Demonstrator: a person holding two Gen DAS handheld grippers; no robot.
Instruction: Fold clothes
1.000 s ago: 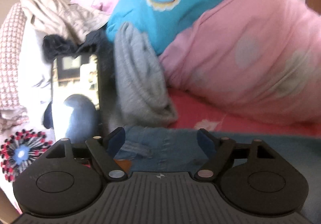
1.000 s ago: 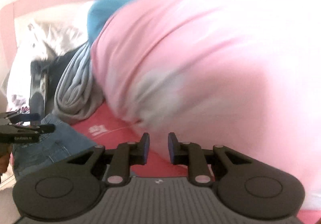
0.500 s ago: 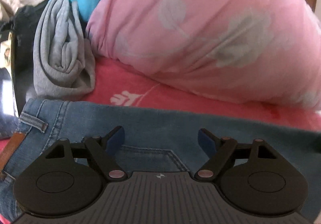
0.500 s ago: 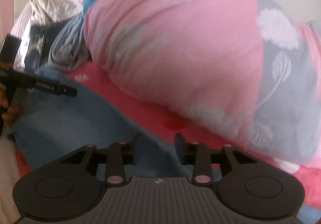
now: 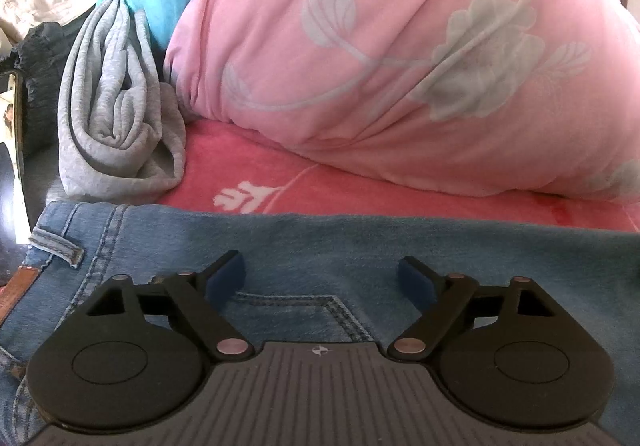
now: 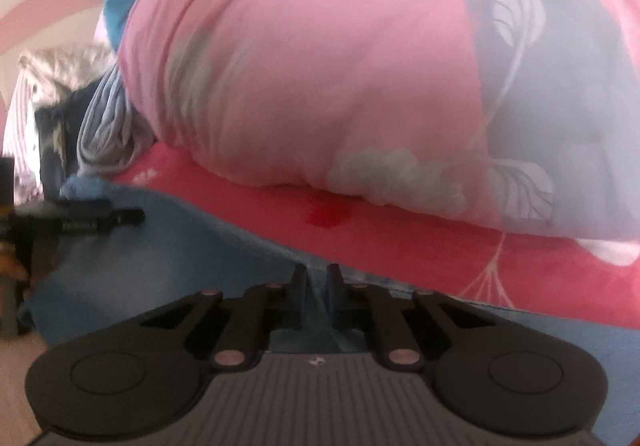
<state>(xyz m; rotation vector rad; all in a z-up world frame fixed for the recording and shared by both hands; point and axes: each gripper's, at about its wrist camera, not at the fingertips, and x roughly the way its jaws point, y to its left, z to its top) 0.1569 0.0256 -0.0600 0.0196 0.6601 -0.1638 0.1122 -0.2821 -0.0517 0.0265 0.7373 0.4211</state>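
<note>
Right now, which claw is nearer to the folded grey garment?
Left. The left claw hovers over the jeans just below the grey garment; the right claw is farther along the jeans.

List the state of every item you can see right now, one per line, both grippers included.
left gripper: open, jaws just widened, over the jeans.
right gripper: jaws just closed, pinching the jeans' edge.
jeans: spread flat on the red sheet.
grey garment: folded, leaning against the pink duvet.
pink duvet: bunched in a heap.
</note>
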